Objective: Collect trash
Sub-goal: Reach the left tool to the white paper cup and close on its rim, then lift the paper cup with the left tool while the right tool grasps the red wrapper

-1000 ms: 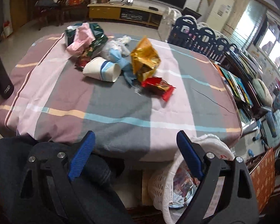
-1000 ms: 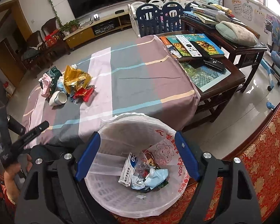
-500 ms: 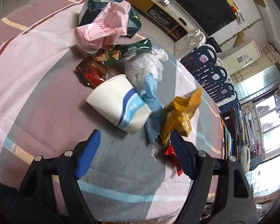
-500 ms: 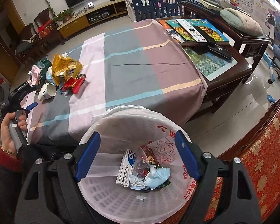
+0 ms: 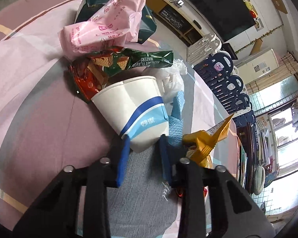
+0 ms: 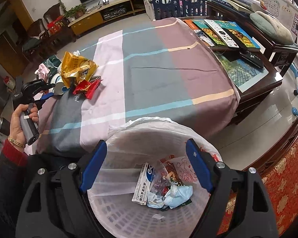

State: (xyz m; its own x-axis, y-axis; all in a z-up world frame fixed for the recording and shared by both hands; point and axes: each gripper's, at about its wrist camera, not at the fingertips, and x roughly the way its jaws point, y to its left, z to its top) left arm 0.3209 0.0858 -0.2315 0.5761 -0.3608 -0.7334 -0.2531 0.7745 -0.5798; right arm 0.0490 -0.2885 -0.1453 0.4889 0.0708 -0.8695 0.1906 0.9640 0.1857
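One paper cup (image 5: 133, 109) lies on its side on the striped tablecloth (image 5: 39, 107), long axis running 11 to 5 o'clock, mouth toward 11. The left gripper (image 5: 143, 140) pinches its base. One green wrapper (image 5: 141, 60) reads "WAFERS". The right gripper (image 6: 147, 158), fingers spread, hovers over one white bin (image 6: 129, 214).

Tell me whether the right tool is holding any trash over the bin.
No: in the right wrist view the right tool hangs open and empty above the white bin, with only the trash already inside showing between its fingers.
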